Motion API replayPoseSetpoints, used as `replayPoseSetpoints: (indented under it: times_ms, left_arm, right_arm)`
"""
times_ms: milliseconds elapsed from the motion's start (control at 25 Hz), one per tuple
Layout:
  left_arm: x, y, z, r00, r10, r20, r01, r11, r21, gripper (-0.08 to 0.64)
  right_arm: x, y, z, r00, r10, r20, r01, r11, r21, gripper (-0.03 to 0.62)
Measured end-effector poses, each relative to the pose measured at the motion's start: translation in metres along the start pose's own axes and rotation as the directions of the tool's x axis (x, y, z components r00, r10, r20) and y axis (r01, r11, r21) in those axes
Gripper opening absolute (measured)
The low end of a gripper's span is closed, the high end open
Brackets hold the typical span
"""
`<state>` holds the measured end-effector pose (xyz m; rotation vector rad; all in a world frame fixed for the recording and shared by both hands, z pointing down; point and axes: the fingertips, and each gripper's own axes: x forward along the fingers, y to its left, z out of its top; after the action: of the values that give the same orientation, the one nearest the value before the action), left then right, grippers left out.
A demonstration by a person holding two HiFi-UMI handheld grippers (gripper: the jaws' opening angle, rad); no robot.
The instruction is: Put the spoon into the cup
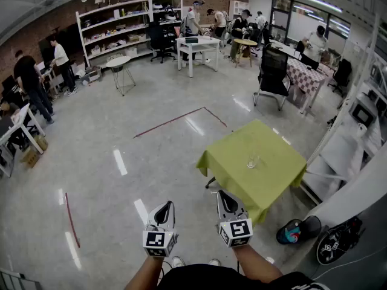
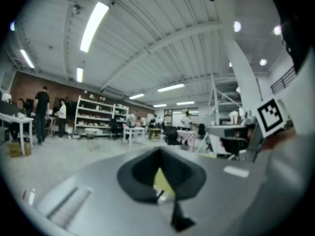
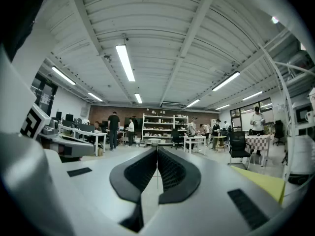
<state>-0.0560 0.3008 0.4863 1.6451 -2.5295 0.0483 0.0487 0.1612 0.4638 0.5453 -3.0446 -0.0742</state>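
A clear glass cup (image 1: 253, 161) stands near the middle of a small table with a yellow-green cloth (image 1: 230, 156). I cannot make out a spoon on it from this distance. Both grippers are held low in front of the person, short of the table's near corner. The left gripper (image 1: 162, 213) is over bare floor, jaws together and nothing in them. The right gripper (image 1: 227, 203) sits just before the table's near corner, also shut and holding nothing. In the left gripper view the left gripper (image 2: 158, 150) has its tips meeting. In the right gripper view the right gripper (image 3: 157, 149) is shut, with the cloth (image 3: 261, 178) at lower right.
Grey floor with red tape lines (image 1: 175, 119) stretches ahead and left. A black office chair (image 1: 273, 71) and a checked table stand beyond the green table. White furniture (image 1: 357, 162) lines the right side, with dark gear (image 1: 299, 229) on the floor beside it. Shelves and people fill the back.
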Motion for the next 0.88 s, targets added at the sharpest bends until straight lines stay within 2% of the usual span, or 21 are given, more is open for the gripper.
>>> replayPoseSetpoints:
  times_ms: [240,560,720,880]
  left_arm:
    - [-0.002,0.008,-0.005,0.999,-0.021,0.029,0.021,1.0,-0.009,0.006]
    - [-0.005,0.023,-0.004,1.0,-0.012,-0.003,0.011,1.0,-0.017,0.006]
    - [-0.004,0.035,-0.001,0.999,-0.035,0.027,0.035,0.999,-0.014,0.006]
    - [-0.001,0.043,-0.007,0.994,-0.088,0.064,0.09,0.995,-0.031,0.006]
  right_arm:
    - [0.005,0.017,0.003,1.0,0.014,0.016,-0.013,1.0,-0.022,0.012]
    - [0.011,0.032,0.013,0.998,0.018,0.052,-0.018,1.0,-0.007,0.012]
    - [0.017,0.041,0.016,0.998,0.006,0.064,-0.005,1.0,-0.009,0.012]
    - [0.023,0.052,0.016,0.999,-0.01,0.051,0.011,1.0,-0.023,0.012]
